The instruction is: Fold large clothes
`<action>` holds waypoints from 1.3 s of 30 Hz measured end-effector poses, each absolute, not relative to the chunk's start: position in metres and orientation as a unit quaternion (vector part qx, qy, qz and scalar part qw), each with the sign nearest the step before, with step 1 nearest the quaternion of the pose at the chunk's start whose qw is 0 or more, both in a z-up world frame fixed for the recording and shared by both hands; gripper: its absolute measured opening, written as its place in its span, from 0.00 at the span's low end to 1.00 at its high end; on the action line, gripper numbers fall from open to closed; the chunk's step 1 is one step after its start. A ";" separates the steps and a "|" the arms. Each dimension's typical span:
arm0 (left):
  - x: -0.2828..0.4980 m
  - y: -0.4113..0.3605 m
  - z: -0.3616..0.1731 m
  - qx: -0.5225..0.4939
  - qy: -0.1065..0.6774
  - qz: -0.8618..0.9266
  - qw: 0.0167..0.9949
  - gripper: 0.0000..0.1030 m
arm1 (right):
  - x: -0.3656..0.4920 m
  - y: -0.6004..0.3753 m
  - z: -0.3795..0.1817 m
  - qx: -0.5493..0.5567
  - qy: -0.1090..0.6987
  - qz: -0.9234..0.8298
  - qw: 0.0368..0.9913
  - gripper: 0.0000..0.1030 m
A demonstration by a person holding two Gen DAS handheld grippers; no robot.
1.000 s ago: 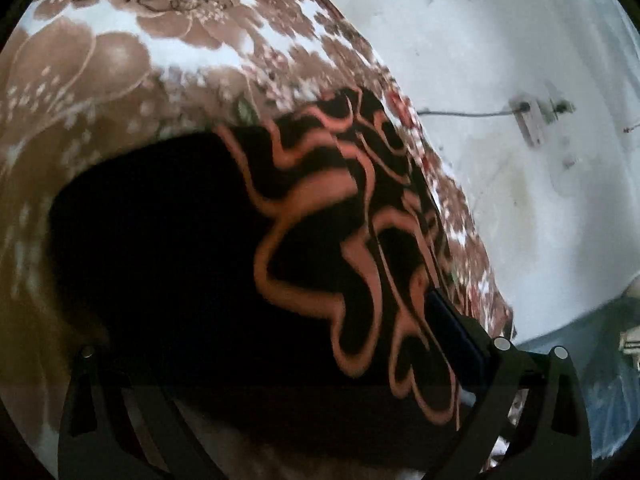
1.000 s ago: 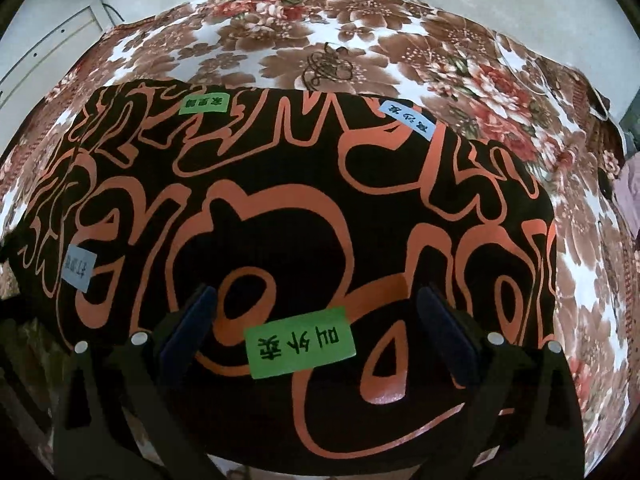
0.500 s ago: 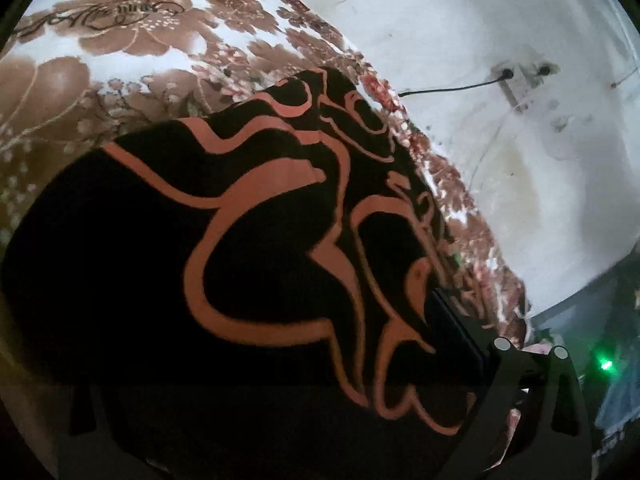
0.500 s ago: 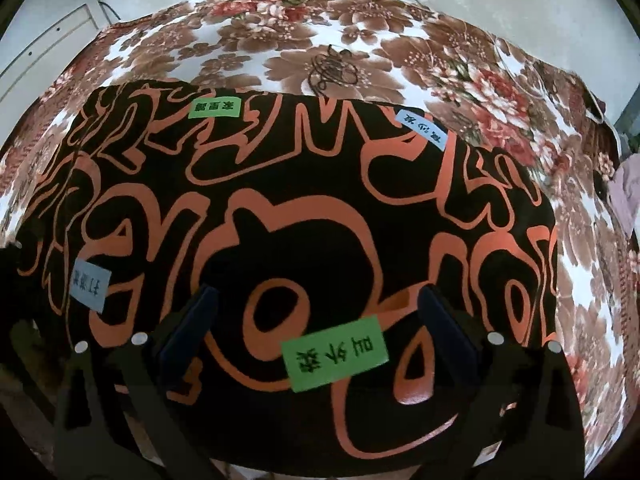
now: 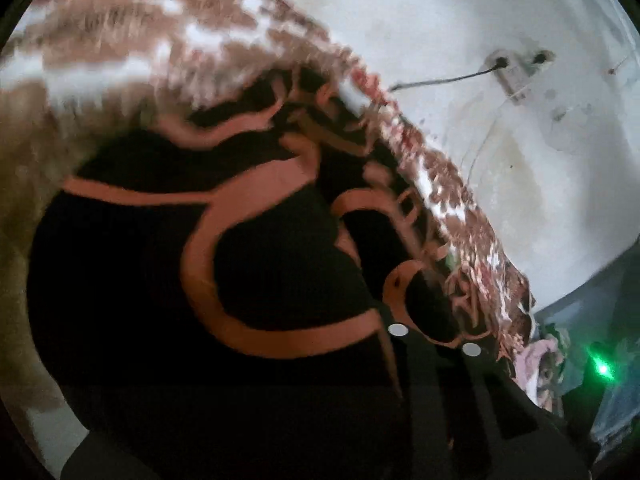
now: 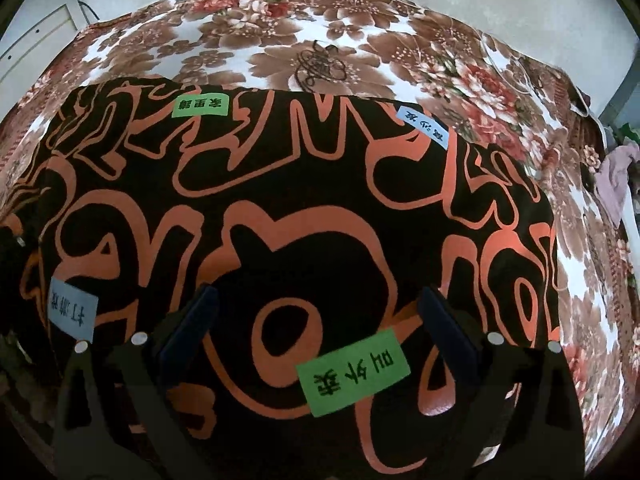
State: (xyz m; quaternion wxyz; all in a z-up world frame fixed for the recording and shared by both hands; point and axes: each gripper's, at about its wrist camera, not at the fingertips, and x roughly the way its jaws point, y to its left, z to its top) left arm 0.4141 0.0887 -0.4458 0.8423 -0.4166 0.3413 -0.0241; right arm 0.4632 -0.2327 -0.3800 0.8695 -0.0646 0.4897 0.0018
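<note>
Black-orange garment (image 6: 304,216) lies flat across the floral bedspread (image 6: 320,40), filling mid-frame. Right gripper (image 6: 316,320) hovers wide open, holding nothing, likely lining up a grab. Left gripper (image 5: 432,340): blurred, can't tell.

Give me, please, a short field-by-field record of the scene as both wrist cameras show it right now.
surface: floral brown-and-white bedspread
garment: black garment with orange outline print, spread flat on the bedspread
patches on garment: large green label, small green label, two pale blue labels
right gripper: open, fingers apart over the near edge of the garment
left gripper: black cloth fills its view, which is blurred; open or shut cannot be told
background: white wall with a wall socket and cable
</note>
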 end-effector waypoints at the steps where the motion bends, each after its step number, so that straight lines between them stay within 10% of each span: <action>1: 0.414 0.092 -0.456 -0.433 0.345 -0.031 0.832 0.19 | 0.464 -0.231 -0.381 -0.065 0.490 0.000 0.869 0.95; 19: 0.402 0.070 -0.346 -0.405 0.306 -0.068 0.859 0.14 | 0.457 -0.236 -0.392 -0.107 0.497 0.000 0.861 0.95; 39: 0.429 -0.168 -0.208 -0.034 0.297 -0.103 0.949 0.15 | 0.468 -0.292 -0.399 0.018 0.512 0.147 0.846 0.95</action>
